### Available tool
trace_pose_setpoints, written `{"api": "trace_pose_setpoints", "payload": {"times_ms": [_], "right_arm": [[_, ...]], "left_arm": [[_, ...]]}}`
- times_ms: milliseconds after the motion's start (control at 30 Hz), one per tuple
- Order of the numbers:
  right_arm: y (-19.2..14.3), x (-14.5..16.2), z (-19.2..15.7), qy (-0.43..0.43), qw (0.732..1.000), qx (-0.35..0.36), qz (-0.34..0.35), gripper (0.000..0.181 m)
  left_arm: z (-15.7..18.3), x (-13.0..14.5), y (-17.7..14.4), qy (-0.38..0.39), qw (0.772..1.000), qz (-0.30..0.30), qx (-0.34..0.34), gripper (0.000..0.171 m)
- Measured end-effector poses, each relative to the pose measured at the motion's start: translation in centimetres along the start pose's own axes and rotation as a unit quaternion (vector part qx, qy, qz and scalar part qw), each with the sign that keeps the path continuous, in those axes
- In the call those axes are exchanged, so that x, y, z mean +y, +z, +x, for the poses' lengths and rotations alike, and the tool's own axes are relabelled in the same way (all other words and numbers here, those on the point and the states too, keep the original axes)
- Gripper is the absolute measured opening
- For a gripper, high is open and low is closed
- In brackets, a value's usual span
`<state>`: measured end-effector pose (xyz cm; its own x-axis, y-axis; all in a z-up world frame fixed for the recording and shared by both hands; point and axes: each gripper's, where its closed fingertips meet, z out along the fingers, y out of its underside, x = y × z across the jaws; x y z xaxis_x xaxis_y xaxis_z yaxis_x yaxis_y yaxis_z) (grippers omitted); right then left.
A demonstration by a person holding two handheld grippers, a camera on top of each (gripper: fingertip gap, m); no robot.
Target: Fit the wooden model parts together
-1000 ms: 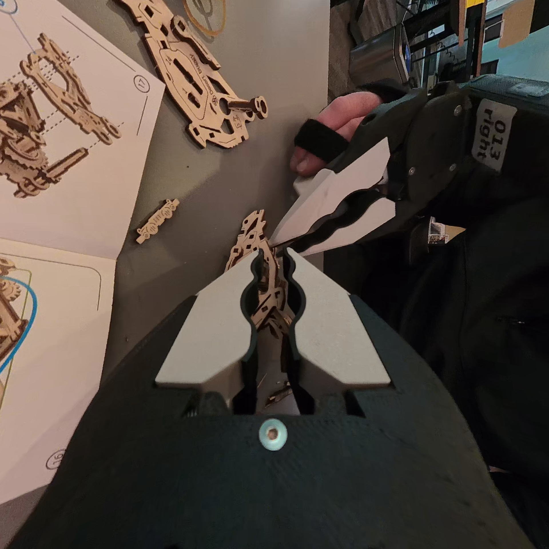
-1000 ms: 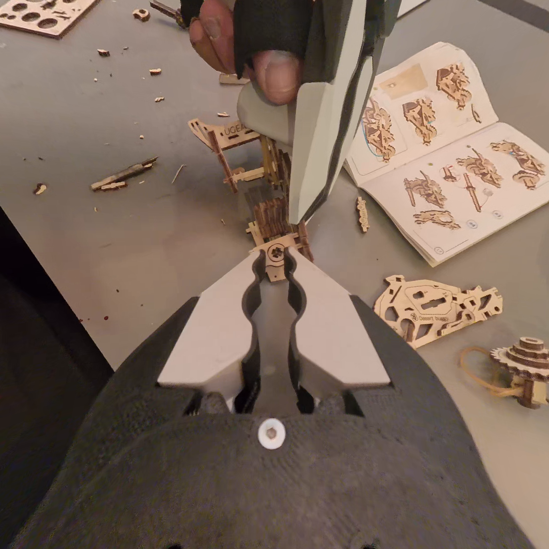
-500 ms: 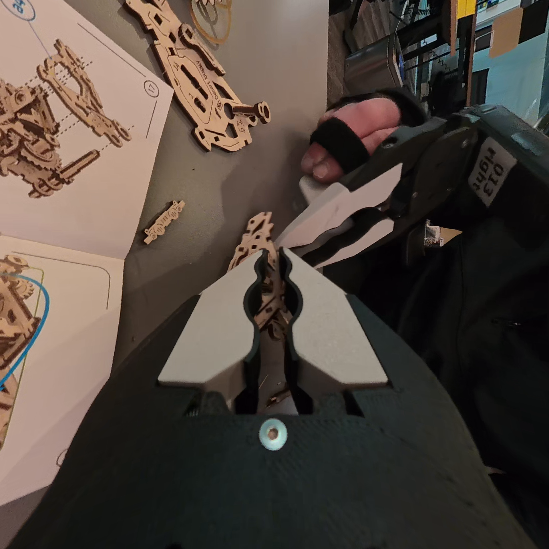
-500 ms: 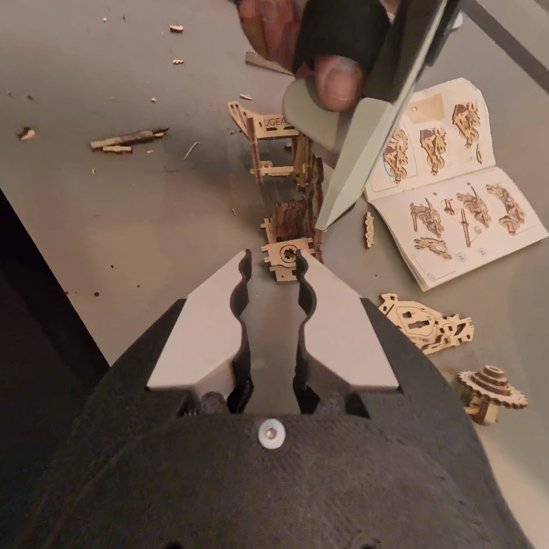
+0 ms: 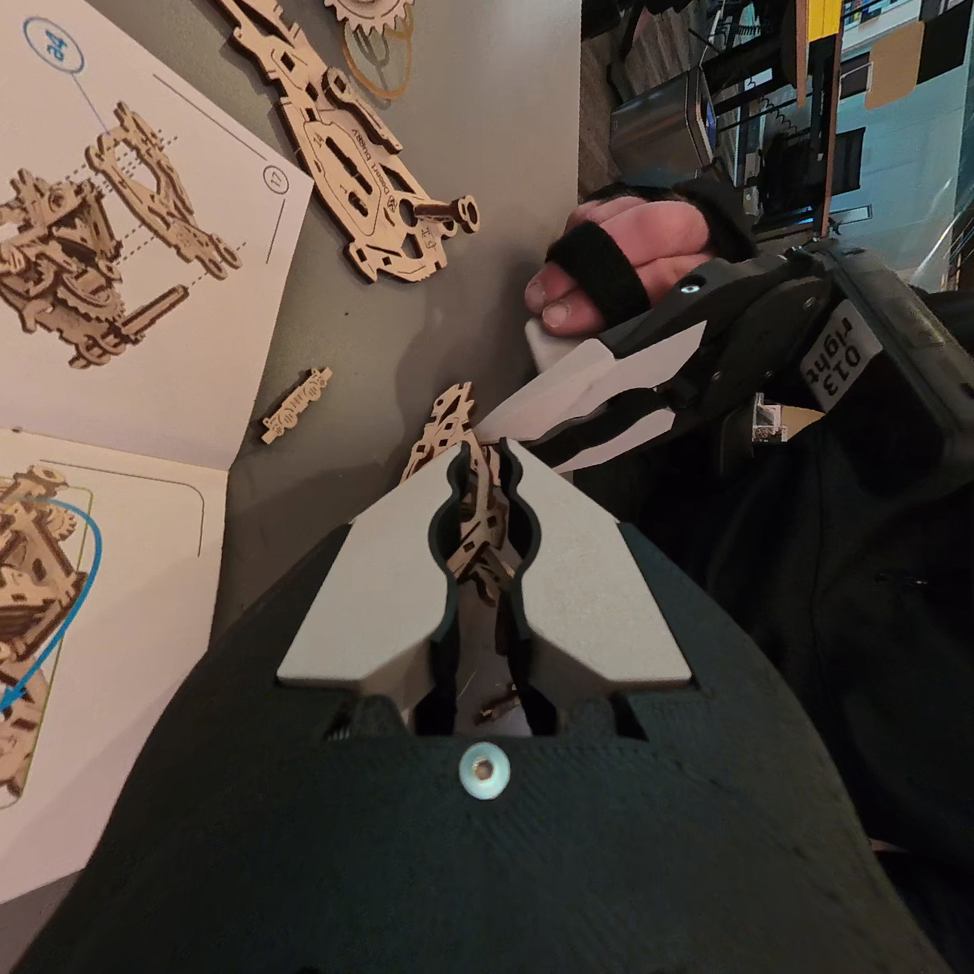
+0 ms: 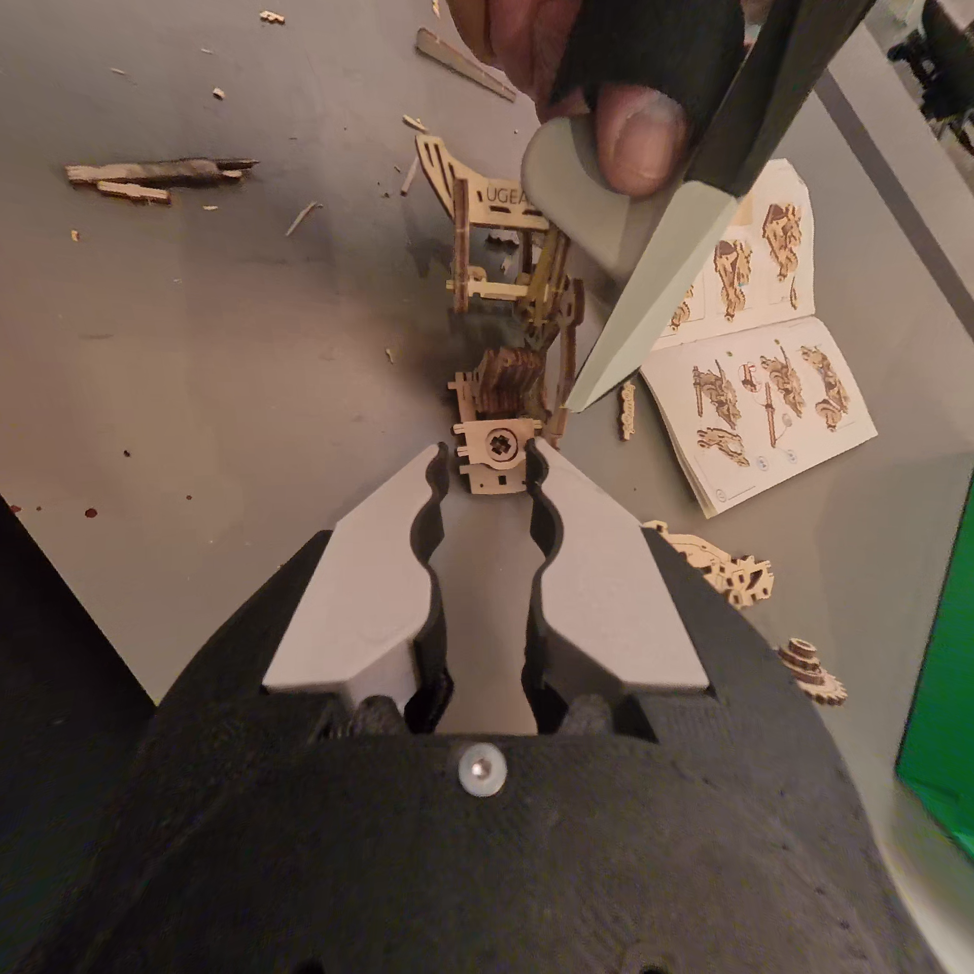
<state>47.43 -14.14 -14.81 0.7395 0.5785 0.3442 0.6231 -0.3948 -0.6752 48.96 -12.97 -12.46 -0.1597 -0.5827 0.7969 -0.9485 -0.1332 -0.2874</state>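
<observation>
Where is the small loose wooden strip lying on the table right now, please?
In the left wrist view, the small wooden strip lies flat on the grey table, just right of the open instruction booklet and left of the left gripper.

Pale laser-cut wooden model [image 6: 503,337], partly assembled, upright on grey table [image 6: 211,369].

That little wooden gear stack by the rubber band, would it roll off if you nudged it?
Probably not far: the gear stack sits flat on the table, so it would likely slide. On edge, its round toothed rim might roll. It looks light, thin-layered, perhaps fragile.
</observation>
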Motion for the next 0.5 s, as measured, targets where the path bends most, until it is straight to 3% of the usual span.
{"api": "trace_pose_setpoints", "payload": {"times_ms": [500], "right_arm": [[0.05,-0.01,0.15,0.068,0.997,-0.021,-0.015,0.025]], "left_arm": [[0.17,0.01,-0.65,0.02,1.0,0.02,0.007,0.014]]}}
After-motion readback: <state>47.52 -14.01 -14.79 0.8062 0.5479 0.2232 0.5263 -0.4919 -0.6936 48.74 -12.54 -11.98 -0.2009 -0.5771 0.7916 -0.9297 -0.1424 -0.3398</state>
